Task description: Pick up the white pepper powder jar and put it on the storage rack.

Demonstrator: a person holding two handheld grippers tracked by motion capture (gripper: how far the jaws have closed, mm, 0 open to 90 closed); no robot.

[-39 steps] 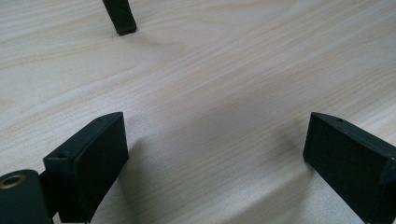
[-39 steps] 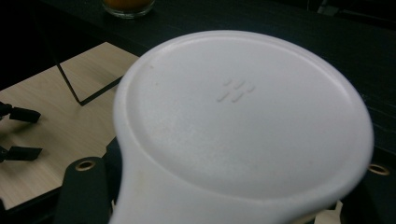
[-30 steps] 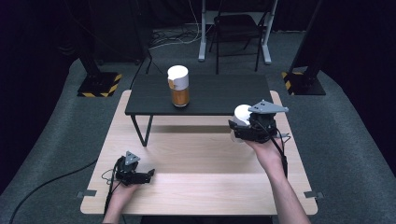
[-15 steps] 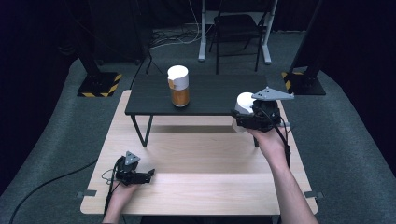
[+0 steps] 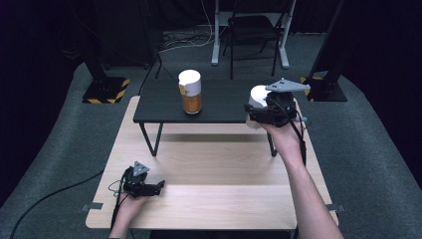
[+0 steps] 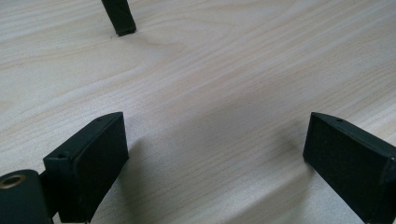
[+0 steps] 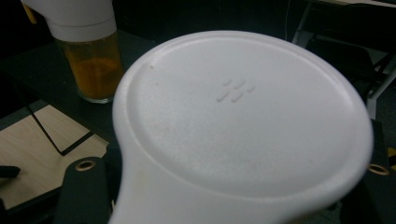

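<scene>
My right gripper [image 5: 255, 108] is shut on a white round-topped container [image 5: 258, 94] and holds it in the air at the right end of the low black table [image 5: 219, 107]. In the right gripper view the container's flat white top [image 7: 243, 116] sits close between the jaws. A jar of orange liquid with a white lid [image 5: 190, 92] [image 7: 88, 60] stands upright near the middle of the black table. My left gripper [image 5: 158, 186] rests on the wooden table [image 5: 209, 169] at the front left. Its jaws stand wide open over bare wood [image 6: 215, 154].
The black table stands on the far half of the wooden table; one of its legs [image 6: 119, 18] is ahead of the left gripper. Beyond, on the floor, are a chair [image 5: 251, 30], stand bases with yellow-black stripes [image 5: 107, 89] and cables.
The right hand has lifted the white container and carried it farther from the person, up to the black table's right end. The left gripper has stayed put.
</scene>
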